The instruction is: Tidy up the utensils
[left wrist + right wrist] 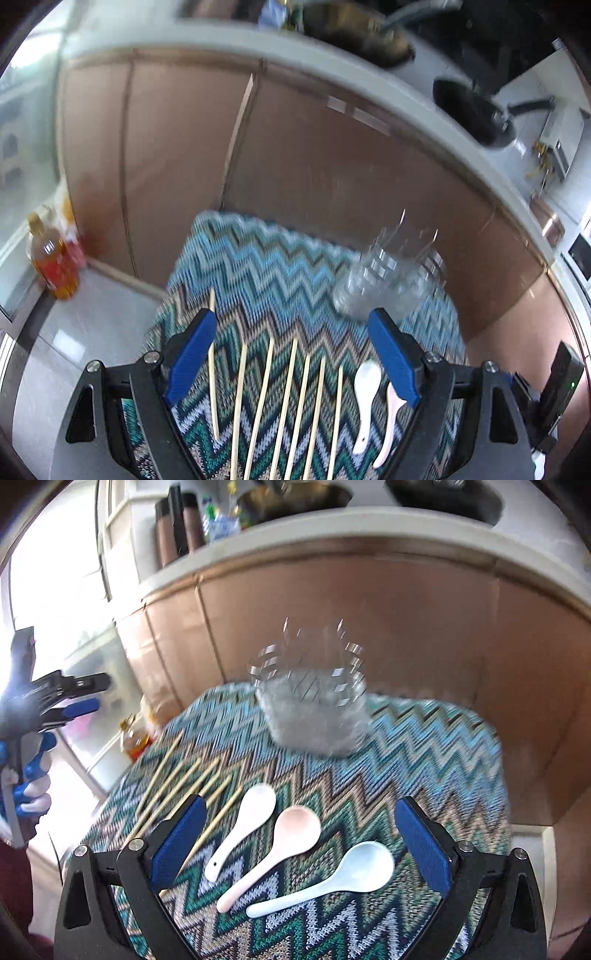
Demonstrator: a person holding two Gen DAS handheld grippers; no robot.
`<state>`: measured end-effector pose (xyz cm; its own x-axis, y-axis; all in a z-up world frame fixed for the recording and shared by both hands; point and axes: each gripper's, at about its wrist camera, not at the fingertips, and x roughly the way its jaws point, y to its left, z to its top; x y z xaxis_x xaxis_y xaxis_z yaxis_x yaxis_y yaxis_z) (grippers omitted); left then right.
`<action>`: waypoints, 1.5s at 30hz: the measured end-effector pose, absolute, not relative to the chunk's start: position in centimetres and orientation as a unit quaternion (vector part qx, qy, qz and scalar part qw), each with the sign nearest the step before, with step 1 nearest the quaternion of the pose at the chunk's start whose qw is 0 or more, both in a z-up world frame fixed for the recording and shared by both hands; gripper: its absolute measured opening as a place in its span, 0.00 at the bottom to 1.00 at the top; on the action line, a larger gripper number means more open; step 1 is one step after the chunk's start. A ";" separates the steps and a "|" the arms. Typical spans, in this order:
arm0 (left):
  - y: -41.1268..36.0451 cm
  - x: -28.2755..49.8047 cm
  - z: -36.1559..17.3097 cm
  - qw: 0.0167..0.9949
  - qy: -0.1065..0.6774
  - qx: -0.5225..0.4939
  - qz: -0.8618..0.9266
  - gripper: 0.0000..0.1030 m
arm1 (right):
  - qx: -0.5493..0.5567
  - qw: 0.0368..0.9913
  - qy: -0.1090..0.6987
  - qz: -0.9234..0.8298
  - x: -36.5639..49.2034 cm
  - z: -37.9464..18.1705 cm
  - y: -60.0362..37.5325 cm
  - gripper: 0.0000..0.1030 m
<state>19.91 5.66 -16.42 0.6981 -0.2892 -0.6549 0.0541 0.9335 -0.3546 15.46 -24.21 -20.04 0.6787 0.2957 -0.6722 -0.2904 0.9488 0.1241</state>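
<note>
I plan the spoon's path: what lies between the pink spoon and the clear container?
Only bare zigzag cloth lies between the pink spoon and the clear container, in the right wrist view.

Landmark: clear glass container (pixel 314 709), faceted walls, upright on zigzag-knit mat (pixel 424 738), at mat's far side; blurred, contents can't be told.

Spoons, 3 pcs, lying flat on mat nearer the camera than container, bowls up, handles trailing toward the near-left:
- white spoon (pixel 242 830), closest to container.
- pink spoon (pixel 273 853), just beside white.
- pale blue spoon (pixel 328 878), farthest from container.

Bamboo sticks (pixel 177 786), approx. 7 pcs, thin, light tan, lying flat, roughly parallel, left of spoons and near-left of container.
</note>
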 end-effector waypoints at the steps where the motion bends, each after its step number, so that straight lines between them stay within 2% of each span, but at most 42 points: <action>1: 5.5 20.5 -17.3 0.902 0.392 -0.156 -0.097 0.81 | 0.002 0.910 0.378 0.170 16.0 -20.6 -24.1 0.93; 5: 4.7 22.9 -20.5 0.874 0.452 -0.139 -0.113 0.81 | 0.008 0.889 0.412 0.200 18.0 -22.5 -24.1 0.85; 7: 4.6 24.0 -22.1 0.859 0.479 -0.137 -0.119 0.81 | 0.021 0.877 0.430 0.213 19.1 -23.4 -24.3 0.76; 10: 4.7 25.5 -24.4 0.832 0.524 -0.140 -0.119 0.81 | 0.032 0.861 0.457 0.221 20.8 -25.0 -24.6 0.66; 17: 4.8 27.6 -27.2 0.793 0.585 -0.128 -0.109 0.79 | 0.037 0.831 0.501 0.238 23.2 -27.3 -24.4 0.56; 20: 4.7 28.2 -27.7 0.789 0.596 -0.112 -0.104 0.78 | 0.033 0.823 0.512 0.243 23.9 -27.9 -24.2 0.46; 22: 4.7 28.5 -28.0 0.787 0.600 -0.104 -0.102 0.77 | 0.033 0.820 0.516 0.246 24.2 -28.2 -24.1 0.32; 24: 4.5 28.7 -28.2 0.786 0.602 -0.094 -0.102 0.75 | 0.033 0.815 0.521 0.250 24.5 -28.5 -24.0 0.28; 28: 4.0 29.0 -29.1 0.775 0.617 -0.085 -0.108 0.47 | 0.028 0.808 0.531 0.253 25.4 -29.3 -23.3 0.23; 35: 3.8 29.3 -29.9 0.770 0.625 -0.074 -0.106 0.25 | 0.023 0.799 0.540 0.263 25.8 -29.9 -22.7 0.16; 37: 3.5 29.2 -29.7 0.771 0.624 -0.064 -0.109 0.21 | 0.022 0.797 0.543 0.266 26.2 -30.2 -22.3 0.12; 45: 2.2 29.7 -30.3 0.768 0.629 -0.052 -0.103 0.12 | 0.025 0.783 0.553 0.283 26.6 -30.8 -22.4 0.11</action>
